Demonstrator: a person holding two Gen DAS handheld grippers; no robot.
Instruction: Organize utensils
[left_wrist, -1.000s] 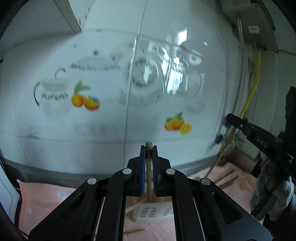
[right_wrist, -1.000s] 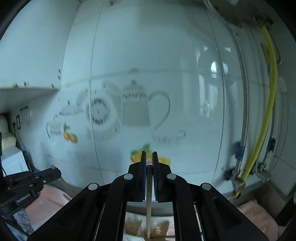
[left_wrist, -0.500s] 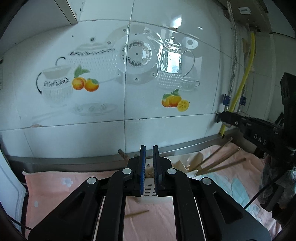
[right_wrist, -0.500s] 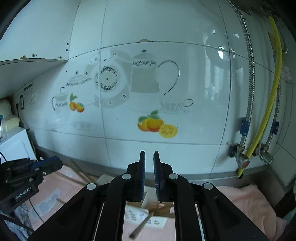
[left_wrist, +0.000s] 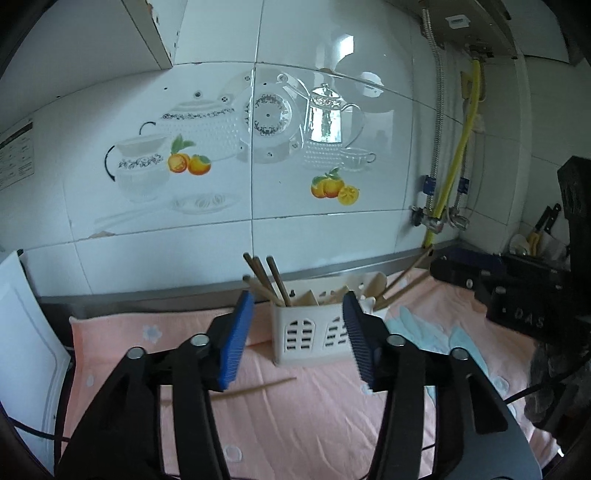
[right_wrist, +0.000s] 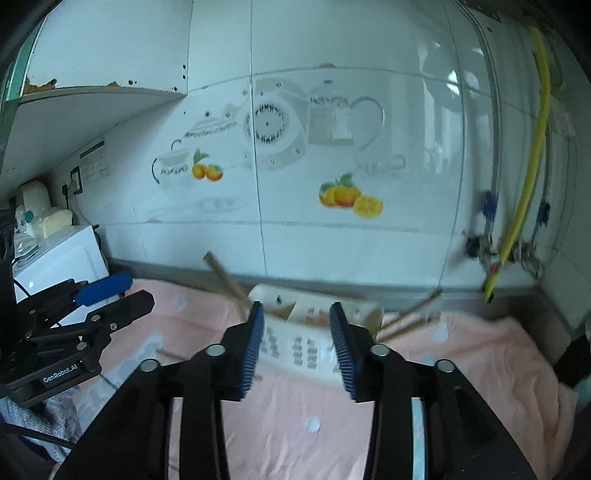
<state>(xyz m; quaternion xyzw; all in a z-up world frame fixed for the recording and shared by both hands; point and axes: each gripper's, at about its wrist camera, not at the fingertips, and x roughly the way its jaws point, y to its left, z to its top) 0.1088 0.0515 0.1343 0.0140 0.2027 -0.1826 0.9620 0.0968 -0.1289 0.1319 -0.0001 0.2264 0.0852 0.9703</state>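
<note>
In front of the white utensil holder (left_wrist: 312, 334), both grippers are hanging over the pink cloth (left_wrist: 295, 424) with nothing in them. The left gripper (left_wrist: 297, 338) has just been opening and its jaws are standing well apart, framing the holder without touching it; the right gripper (right_wrist: 295, 345) has likewise just been opening, a little narrower, also empty. Wooden chopsticks (left_wrist: 269, 278) are leaning out of the holder's left compartment, and more sticks (left_wrist: 402, 286) are slanting just to its right. One loose chopstick (left_wrist: 258, 387) is lying flat on the cloth just in front of the holder. It is looking light, stiff and thin, probably apt to roll, so pinching it near the middle seems safest.
</note>
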